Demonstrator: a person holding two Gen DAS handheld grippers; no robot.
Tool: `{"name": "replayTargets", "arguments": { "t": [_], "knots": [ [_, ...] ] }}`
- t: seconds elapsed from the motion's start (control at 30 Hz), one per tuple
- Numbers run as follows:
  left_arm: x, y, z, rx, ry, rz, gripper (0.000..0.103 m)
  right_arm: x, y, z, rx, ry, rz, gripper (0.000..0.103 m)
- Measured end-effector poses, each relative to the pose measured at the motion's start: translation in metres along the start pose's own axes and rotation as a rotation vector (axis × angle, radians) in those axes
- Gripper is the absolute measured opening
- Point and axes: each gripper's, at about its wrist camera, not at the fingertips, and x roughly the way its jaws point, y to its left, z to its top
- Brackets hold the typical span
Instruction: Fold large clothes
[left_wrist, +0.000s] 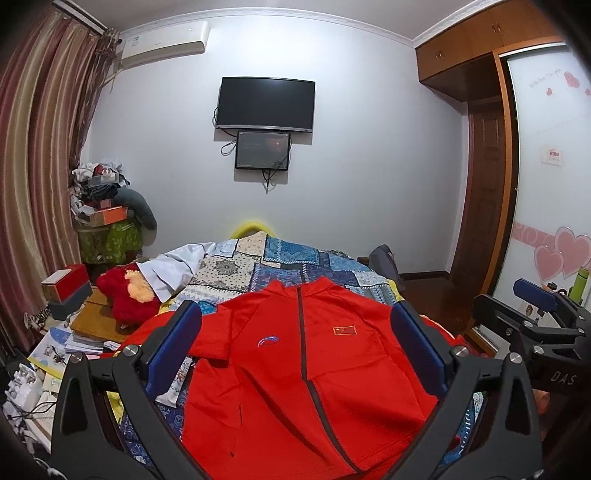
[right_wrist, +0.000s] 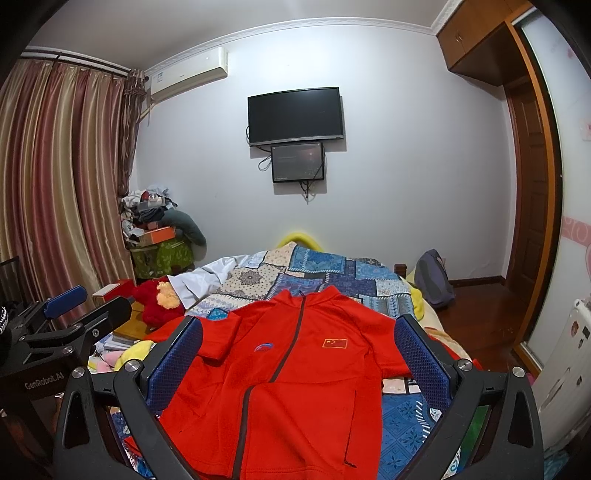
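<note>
Red jacket (left_wrist: 303, 369) flat on patchwork quilt (left_wrist: 295, 266). Left gripper (left_wrist: 299, 350), right gripper (right_wrist: 299, 354): fingers apart, holding nothing. Red plush toy (left_wrist: 127, 295), white garment (left_wrist: 173, 266) beside.

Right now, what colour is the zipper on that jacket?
Dark grey, running down the red jacket; the zipper shows best in the left wrist view.

"GenRobot.AI" on left gripper (right_wrist: 61, 299)

Bedroom's pretty cluttered: a patchwork quilt (left_wrist: 295, 266) on the bed, a red plush toy (left_wrist: 127, 295) at its left edge, a wall TV (left_wrist: 266, 104) over a smaller screen (left_wrist: 263, 150), striped curtains (left_wrist: 40, 166), and an AC unit (left_wrist: 166, 42) up top.
</note>
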Motion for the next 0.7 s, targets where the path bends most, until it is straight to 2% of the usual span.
{"name": "replayTargets", "arguments": {
  "t": [0.7],
  "knots": [
    [-0.0025,-0.0024,-0.0007,0.007,-0.013,-0.006,0.103,0.0014,-0.0035,-0.0009,0.002,0.0,0.0,0.103]
  ]
}}
